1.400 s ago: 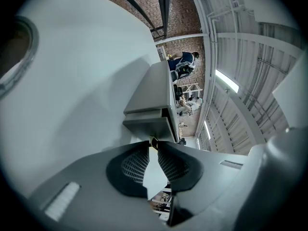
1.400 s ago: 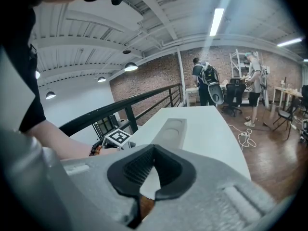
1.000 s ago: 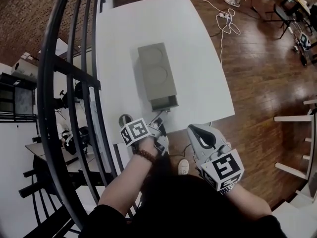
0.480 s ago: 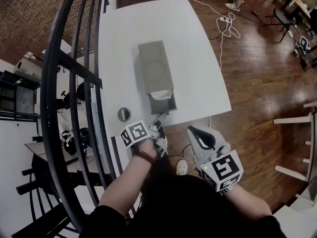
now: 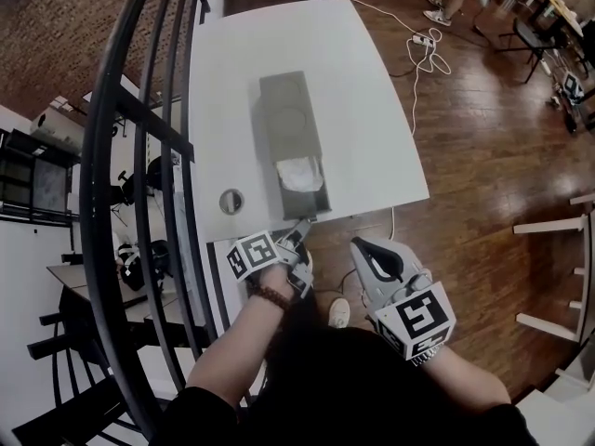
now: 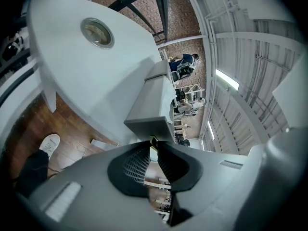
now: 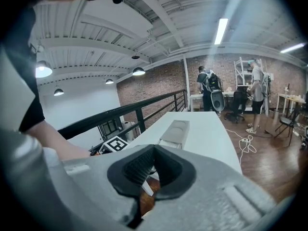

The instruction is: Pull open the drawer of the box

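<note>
Nearest, the right gripper (image 5: 357, 245) hangs off the table's near edge, right of the left one. Its jaws are together with nothing between them, as the right gripper view (image 7: 153, 148) shows. The left gripper (image 5: 302, 227) reaches to the table's near edge. Its jaws are closed on a small pull tab (image 6: 153, 140) at the front of the drawer (image 5: 315, 209).

The drawer stands partly out of the near end of the long grey box (image 5: 284, 110), and something white (image 5: 297, 172) lies inside it. The box lies lengthwise on the white table (image 5: 372, 110), running near to far. Left of the drawer, a round disc (image 5: 231, 202) sits in the tabletop. A dark railing (image 5: 139, 156) runs along the table's left side. Far off, on the wooden floor, lies a white cable (image 5: 423, 40).
</note>
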Tool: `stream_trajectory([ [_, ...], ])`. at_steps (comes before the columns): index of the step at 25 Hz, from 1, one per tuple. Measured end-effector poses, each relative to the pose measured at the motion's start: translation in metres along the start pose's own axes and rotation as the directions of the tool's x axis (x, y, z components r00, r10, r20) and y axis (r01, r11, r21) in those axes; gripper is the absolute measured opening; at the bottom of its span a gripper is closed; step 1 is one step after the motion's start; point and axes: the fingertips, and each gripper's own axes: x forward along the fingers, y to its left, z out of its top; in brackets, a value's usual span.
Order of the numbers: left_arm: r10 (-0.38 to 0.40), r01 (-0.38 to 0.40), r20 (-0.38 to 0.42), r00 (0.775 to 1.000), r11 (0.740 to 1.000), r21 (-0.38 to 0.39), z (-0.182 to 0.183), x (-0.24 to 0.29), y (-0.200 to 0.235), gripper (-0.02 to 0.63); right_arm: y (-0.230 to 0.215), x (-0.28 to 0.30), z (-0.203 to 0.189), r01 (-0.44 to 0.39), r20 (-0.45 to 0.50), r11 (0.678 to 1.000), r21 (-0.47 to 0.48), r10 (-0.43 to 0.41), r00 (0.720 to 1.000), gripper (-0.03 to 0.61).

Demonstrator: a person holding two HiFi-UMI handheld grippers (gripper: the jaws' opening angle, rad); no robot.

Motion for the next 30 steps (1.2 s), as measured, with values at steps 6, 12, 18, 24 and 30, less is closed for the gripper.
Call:
stream_trajectory([
  [6, 0.005, -0.005, 0.008, 1.0, 1.0, 0.0, -0.016, -0.011, 0.005, 0.058, 0.011, -0.012, -0.002, -0.023, 0.009, 1.0, -0.02, 0.024, 1.0, -0.008],
  [12, 0.002, -0.002, 0.018, 1.0, 1.0, 0.001, -0.029, -0.02, 0.007, 0.058, 0.016, -0.024, -0.012, -0.025, 0.008, 0.999, -0.023, 0.025, 1.0, -0.008],
  [18, 0.004, -0.004, 0.025, 1.0, 1.0, 0.003, -0.04, -0.027, 0.01, 0.058, 0.022, -0.035, -0.017, -0.033, 0.005, 0.999, -0.04, 0.033, 0.999, -0.008],
  [24, 0.009, -0.009, 0.024, 1.0, 1.0, 0.001, -0.052, -0.032, 0.012, 0.058, 0.024, -0.044, -0.018, -0.033, 0.024, 0.999, -0.04, 0.034, 0.999, -0.008],
  [30, 0.012, -0.012, 0.032, 0.999, 1.0, 0.0, -0.058, -0.035, 0.016, 0.058, 0.024, -0.05, -0.021, -0.033, 0.029, 0.999, -0.039, 0.034, 0.999, -0.008],
])
